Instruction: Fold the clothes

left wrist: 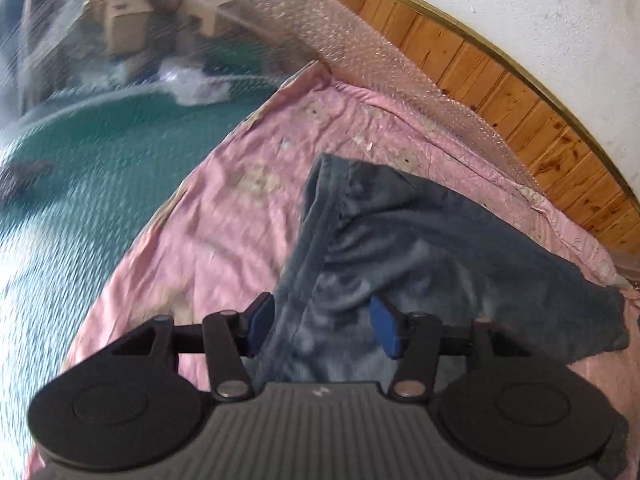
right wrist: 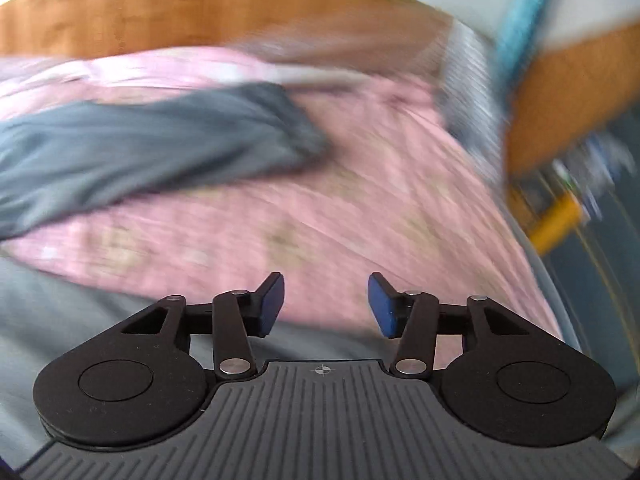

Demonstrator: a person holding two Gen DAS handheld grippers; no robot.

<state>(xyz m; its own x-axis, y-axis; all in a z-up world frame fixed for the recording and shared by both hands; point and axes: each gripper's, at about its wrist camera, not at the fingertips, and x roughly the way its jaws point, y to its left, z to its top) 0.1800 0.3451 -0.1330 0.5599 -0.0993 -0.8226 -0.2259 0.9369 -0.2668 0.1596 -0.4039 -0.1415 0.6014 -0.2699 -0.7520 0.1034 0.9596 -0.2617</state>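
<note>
The grey garment (left wrist: 440, 248) lay rumpled across the pink bedsheet (left wrist: 208, 216). The left gripper (left wrist: 322, 326) straddled its near edge, jaws wide, seemingly ready to pinch; the right gripper (right wrist: 326, 306) hung wide, empty.

Rumpled grey-blue garment (left wrist: 420, 240), partly folded, on the pink sheet (left wrist: 208, 232).

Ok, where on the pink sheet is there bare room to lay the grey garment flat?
Bare pink sheet lies left of the grey garment, out to the edge by the green floor. The right wrist view shows more in front of the right gripper. It is crowded by the wooden headboard.
</note>
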